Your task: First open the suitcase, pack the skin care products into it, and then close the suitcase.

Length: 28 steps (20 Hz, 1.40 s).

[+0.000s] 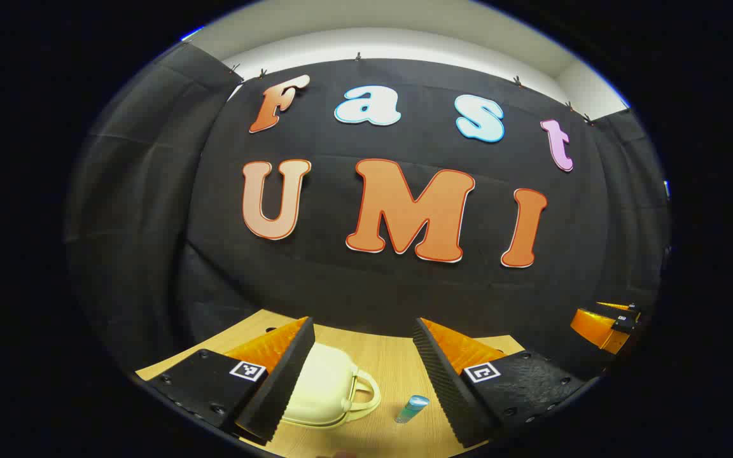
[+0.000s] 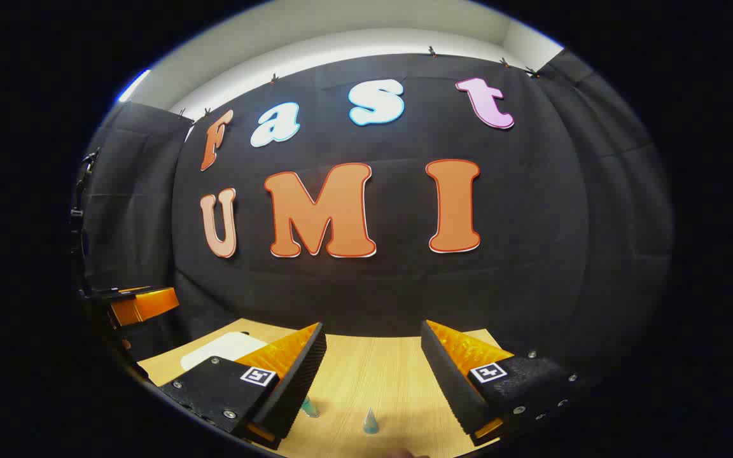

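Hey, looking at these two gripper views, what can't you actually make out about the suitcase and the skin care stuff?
- Suitcase, left gripper view: its left part is hidden behind the left tongs' finger; latch state unclear.
- Suitcase, right gripper view: just a pale corner past the right tongs' finger.
- Blue tube, left gripper view: too small to identify.
- Two small teal items, right gripper view: tiny; one partly behind that finger.

right tongs (image 2: pixel 373 366) spread, empty | above wooden table (image 2: pixel 373 362) | teal cone-tipped bottle (image 2: pixel 371 421) between fingers
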Tool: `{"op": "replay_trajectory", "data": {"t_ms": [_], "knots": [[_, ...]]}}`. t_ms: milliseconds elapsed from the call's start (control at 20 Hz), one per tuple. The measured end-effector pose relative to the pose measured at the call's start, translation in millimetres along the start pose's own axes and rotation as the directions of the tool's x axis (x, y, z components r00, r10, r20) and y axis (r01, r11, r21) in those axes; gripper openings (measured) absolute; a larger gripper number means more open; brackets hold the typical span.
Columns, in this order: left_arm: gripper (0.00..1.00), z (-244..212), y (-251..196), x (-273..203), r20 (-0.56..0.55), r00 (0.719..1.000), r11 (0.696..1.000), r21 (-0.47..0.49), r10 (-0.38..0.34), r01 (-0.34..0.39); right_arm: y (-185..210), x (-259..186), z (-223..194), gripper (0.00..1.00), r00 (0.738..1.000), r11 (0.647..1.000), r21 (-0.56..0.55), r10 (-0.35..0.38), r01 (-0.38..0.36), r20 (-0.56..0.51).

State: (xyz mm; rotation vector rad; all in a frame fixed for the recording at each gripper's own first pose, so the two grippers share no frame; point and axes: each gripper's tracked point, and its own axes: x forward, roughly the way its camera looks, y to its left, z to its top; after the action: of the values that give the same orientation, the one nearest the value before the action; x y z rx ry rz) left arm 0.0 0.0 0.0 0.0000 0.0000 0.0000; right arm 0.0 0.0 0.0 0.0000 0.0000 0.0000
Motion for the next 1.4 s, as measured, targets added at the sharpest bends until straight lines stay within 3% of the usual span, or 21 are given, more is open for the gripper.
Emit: {"op": "replay_trajectory", "data": {"t_ms": [500,950,1200,1400], "knots": [[0.97,10.8,21.4,42.9,-0.011,0.993,0.99,0.084,-0.113,0.114,23.7,11.1,-10.1,0.95,0.993,0.993,0.009,-0.119,0.119,-0.026],[0.97,9.6,37.3,59.6,-0.016,0.992,0.985,0.115,-0.126,0.127,45.9,23.9,-17.4,0.95,0.991,0.993,0.001,-0.12,0.12,-0.056],[0.97,-2.5,33.7,63.8,-0.021,0.995,0.97,0.221,-0.099,0.102,32.2,26.7,-29.2,0.95,0.987,0.992,-0.007,-0.127,0.127,-0.095],[0.96,-32.8,22.4,68.2,-0.062,0.993,0.933,0.342,-0.097,0.112,17.6,22.8,-42.6,0.95,0.981,0.99,-0.011,-0.14,0.14,-0.133]]}}
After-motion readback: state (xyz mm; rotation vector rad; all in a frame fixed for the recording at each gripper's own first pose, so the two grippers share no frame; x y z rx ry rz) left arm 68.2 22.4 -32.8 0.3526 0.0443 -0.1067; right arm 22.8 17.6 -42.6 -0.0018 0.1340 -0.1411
